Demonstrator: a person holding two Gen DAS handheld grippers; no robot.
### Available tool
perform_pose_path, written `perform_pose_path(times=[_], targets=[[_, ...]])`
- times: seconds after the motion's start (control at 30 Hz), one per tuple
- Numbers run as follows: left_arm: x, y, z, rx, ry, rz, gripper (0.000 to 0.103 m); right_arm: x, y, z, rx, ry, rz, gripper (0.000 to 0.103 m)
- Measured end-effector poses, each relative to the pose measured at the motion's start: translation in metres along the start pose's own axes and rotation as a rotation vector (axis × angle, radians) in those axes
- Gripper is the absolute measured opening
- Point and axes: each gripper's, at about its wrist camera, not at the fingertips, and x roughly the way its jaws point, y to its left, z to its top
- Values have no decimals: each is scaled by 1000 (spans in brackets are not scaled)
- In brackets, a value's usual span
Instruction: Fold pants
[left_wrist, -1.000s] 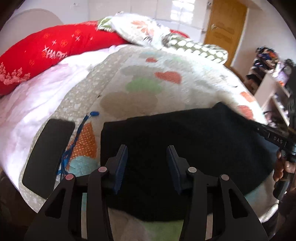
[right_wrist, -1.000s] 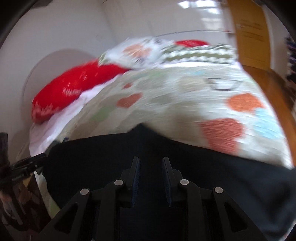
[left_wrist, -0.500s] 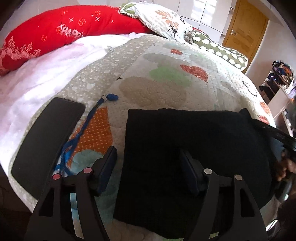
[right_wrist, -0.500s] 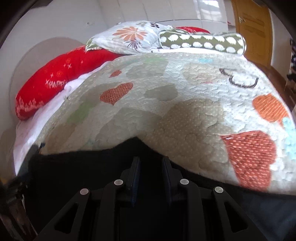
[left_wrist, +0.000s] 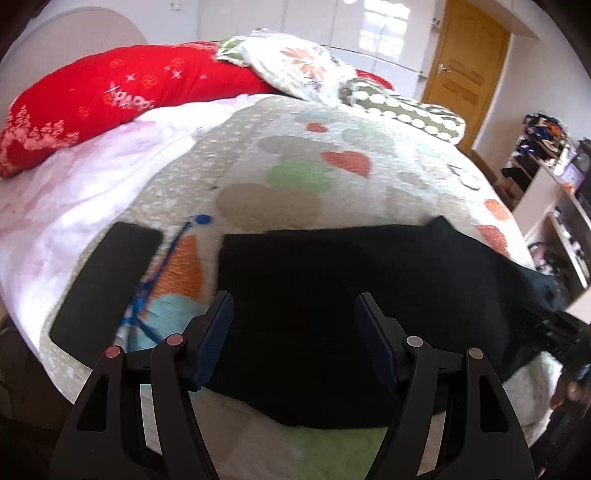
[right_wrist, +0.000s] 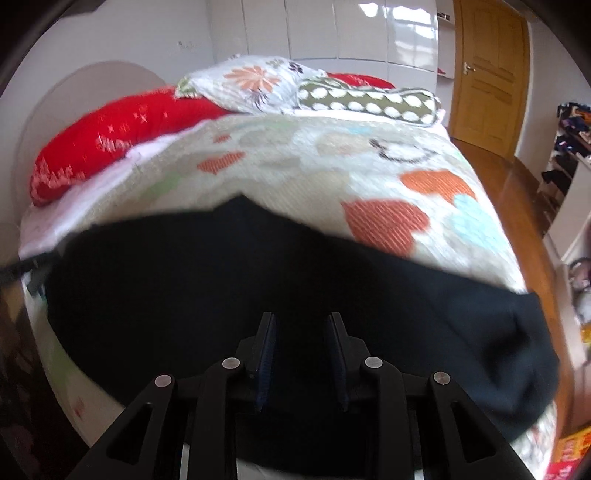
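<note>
A: where are the black pants?
B: flat on the quilt, just ahead of both. left hand-held gripper spread wide, right hand-held gripper parted, holding nothing

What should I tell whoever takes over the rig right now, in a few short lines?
Left gripper: open, empty, over the left end of the black pants.
Right gripper: jaws slightly apart, nothing visibly clamped, over the pants' right part.
Pants lie flat across the near edge of the heart quilt; a phone and blue lanyard sit to their left.
Done: laid out as a long band.
Left: fold shorter.
</note>
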Motion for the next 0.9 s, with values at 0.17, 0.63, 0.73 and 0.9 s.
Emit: perform_pose_path(times=[0.17, 0.63, 0.73, 0.9], targets=[[12, -28, -20, 35, 36, -88, 69, -6, -26, -35, 40, -17, -42, 31], [12, -66, -26, 116, 49, -110, 69, -44, -65, -44, 220, -88, 3, 33], [12, -81, -25, 125, 61, -147, 69, -47, -68, -43, 217, -93, -18, 33], [15, -111, -24, 174, 68, -189, 69, -46, -75, -43, 228, -87, -23, 33]])
